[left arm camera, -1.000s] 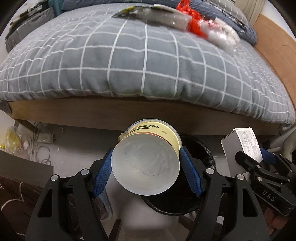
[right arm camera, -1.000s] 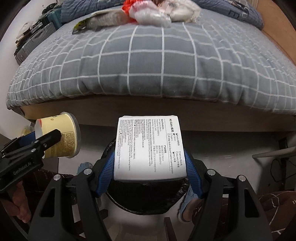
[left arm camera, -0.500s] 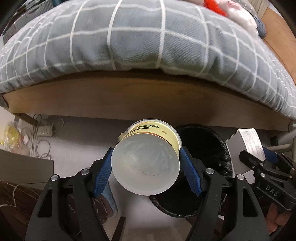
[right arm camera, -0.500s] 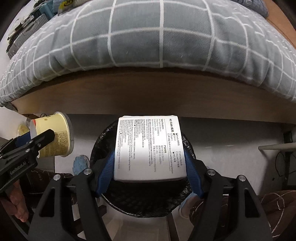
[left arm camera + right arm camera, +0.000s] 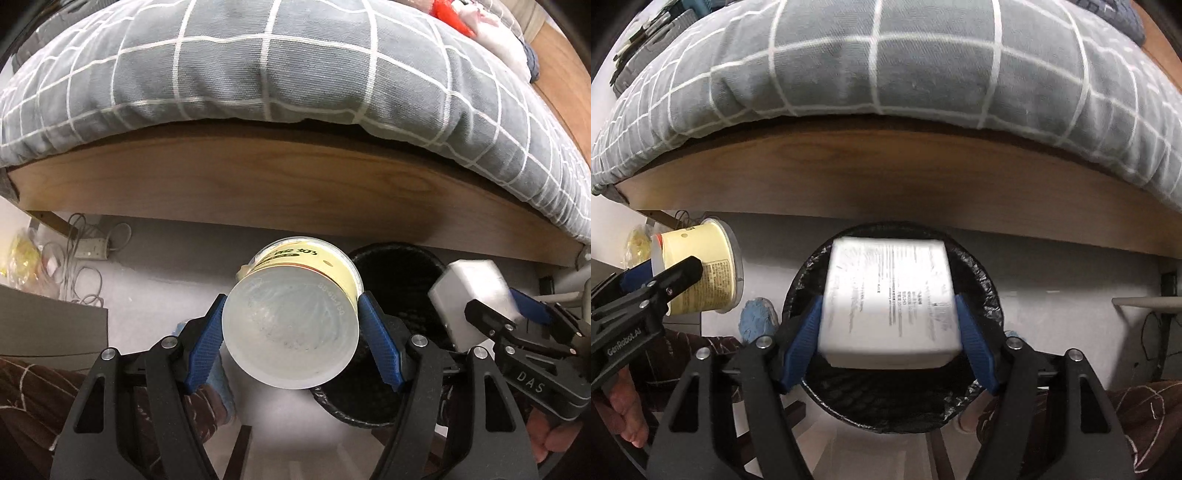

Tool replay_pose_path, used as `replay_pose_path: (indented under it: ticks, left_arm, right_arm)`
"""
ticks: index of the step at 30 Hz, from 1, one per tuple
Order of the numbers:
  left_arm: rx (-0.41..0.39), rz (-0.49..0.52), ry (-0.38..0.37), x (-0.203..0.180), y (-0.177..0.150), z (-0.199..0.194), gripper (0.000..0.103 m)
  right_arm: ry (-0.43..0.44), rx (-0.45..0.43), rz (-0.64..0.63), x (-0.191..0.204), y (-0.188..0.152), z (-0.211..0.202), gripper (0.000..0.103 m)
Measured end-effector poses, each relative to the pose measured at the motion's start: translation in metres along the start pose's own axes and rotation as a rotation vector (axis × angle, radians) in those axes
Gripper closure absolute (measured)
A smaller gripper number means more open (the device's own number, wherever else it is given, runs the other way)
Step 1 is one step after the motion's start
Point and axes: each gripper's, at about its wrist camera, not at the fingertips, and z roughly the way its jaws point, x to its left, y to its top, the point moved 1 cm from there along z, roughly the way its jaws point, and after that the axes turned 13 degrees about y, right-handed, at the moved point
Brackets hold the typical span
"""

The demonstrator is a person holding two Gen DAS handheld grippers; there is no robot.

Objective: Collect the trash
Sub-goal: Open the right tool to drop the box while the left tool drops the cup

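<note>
Checked grey duvet (image 5: 295, 66), wooden bed frame (image 5: 280, 184), pale floor (image 5: 177, 258)

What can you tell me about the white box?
The white box looks like cardboard, with tiny black print on its top face that is too blurry to read. It sits between the blue pads of the right gripper, whose jaws have just been opening. The box is blurred while the gripper looks sharp, so it seems to be slipping free. It hangs right above the round black bin.
</note>
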Motion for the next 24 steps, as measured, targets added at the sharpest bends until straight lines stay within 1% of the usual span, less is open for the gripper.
replay_pose_path:
  ticks: [1,2,7,12,16,18,24]
  left_arm:
    - [-0.003,0.005,-0.001,-0.001,0.001,-0.002,0.034]
    - [-0.005,0.009,-0.002,-0.003,0.001,-0.003,0.034]
    - [0.006,0.029,-0.013,-0.018,0.002,-0.008,0.034]
    - [-0.006,0.057,-0.044,-0.045,0.008,-0.017,0.034]
    - [-0.015,0.104,-0.066,-0.075,0.004,-0.025,0.034]
    - [-0.02,0.132,-0.069,-0.091,0.001,-0.028,0.034]
    - [-0.011,0.164,-0.071,-0.121,-0.006,-0.03,0.034]
  right_arm:
    - [-0.001,-0.012,-0.003,0.0,0.0,-0.002,0.024]
    - [-0.003,-0.025,-0.005,0.001,0.0,-0.005,0.02]
    - [-0.038,-0.057,-0.002,-0.01,0.0,-0.018,0.011]
    - [-0.073,-0.093,0.016,-0.028,-0.007,-0.04,0.009]
    - [-0.093,-0.116,0.04,-0.051,-0.019,-0.06,0.008]
    - [-0.107,-0.12,0.053,-0.061,-0.025,-0.065,0.008]
    - [-0.141,-0.136,0.092,-0.082,-0.04,-0.078,0.008]
